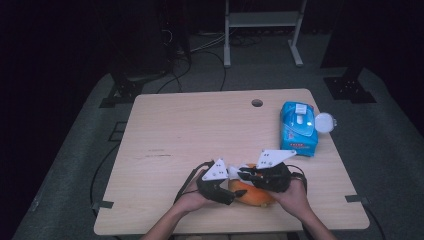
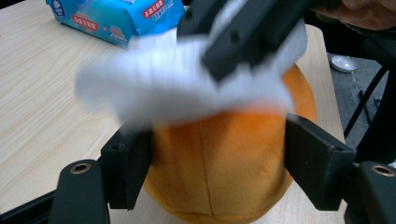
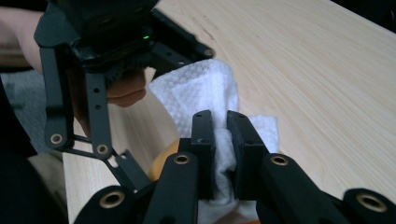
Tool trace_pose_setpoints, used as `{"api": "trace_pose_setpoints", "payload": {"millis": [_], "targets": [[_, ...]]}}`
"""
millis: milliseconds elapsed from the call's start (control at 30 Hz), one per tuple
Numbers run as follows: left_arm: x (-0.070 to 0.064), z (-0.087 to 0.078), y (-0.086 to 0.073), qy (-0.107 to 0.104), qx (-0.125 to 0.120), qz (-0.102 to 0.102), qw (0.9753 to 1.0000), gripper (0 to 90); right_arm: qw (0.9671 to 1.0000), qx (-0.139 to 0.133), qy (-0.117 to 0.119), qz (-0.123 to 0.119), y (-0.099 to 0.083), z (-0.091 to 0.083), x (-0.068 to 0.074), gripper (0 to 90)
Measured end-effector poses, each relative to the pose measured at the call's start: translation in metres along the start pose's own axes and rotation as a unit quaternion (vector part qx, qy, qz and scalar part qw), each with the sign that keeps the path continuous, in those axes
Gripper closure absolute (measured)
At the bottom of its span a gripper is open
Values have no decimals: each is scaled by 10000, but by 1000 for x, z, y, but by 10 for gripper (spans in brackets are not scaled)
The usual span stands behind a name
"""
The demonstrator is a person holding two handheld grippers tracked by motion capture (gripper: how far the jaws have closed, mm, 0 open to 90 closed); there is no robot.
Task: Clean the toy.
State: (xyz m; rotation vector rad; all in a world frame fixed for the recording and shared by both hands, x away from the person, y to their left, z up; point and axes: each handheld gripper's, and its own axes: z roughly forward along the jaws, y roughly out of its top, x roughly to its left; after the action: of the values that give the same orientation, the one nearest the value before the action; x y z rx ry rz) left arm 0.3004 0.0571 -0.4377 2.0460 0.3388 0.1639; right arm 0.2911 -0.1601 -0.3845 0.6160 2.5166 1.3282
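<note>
One orange plush toy (image 1: 255, 196) lies at the near edge of the wooden table (image 1: 190, 130), a little right of the middle, and two grippers meet over it. The left gripper (image 2: 217, 158) has its jaws spread around the toy's rounded body, one jaw against each flank, so it clamps the toy from both sides. The right gripper (image 3: 220, 154) has its jaws nearly pressed together, pinching one white wipe (image 3: 205, 93) that lies over the top of the toy. In the left gripper view the wipe (image 2: 177, 88) is smeared by blur and its edges are hard to make out; the right gripper's black jaws cover part of it there. One blue pack of wipes (image 1: 298, 127) lies flat toward the far right of the table, well apart from the toy, and one small round white lid (image 1: 324, 122) sits just beside it at the table's right edge. In the high view most of the toy is hidden under the two grippers and the person's hands, and the forearms are cut off by the lower frame. The toy's near side is cut off in the left gripper view.
</note>
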Motion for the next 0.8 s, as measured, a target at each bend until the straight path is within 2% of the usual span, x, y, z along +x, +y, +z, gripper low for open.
{"api": "trace_pose_setpoints", "payload": {"millis": [100,233,333,400,467,600,633,733,800], "targets": [[3,-1,-3,-19,31,-68,10000,282,9997,-1,-112,231,-6,-8,-13,806],[7,-3,-7,-92,74,-154,9998,271,9981,65,-250,556,-24,-19,-32,806],[10,-5,-6,-217,27,-274,9994,201,9969,44,-198,761,-31,-21,-38,805],[12,-6,-4,-296,-119,-439,9985,144,9973,55,-256,689,-29,-18,-35,806],[13,-5,-2,-322,-217,-500,9980,101,9974,50,-216,683,-26,-13,-31,805],[11,1,-2,-165,-94,-454,9988,70,9985,103,-174,515,-20,-1,-21,806],[11,4,-4,-136,-57,-502,9986,50,9987,128,-184,458,-19,1,-19,806],[14,9,-9,-267,-37,-695,9972,41,9989,148,-175,406,-18,4,-16,805],[14,8,-10,-348,28,-668,9972,91,9988,153,-151,445,-18,4,-17,805]]}}
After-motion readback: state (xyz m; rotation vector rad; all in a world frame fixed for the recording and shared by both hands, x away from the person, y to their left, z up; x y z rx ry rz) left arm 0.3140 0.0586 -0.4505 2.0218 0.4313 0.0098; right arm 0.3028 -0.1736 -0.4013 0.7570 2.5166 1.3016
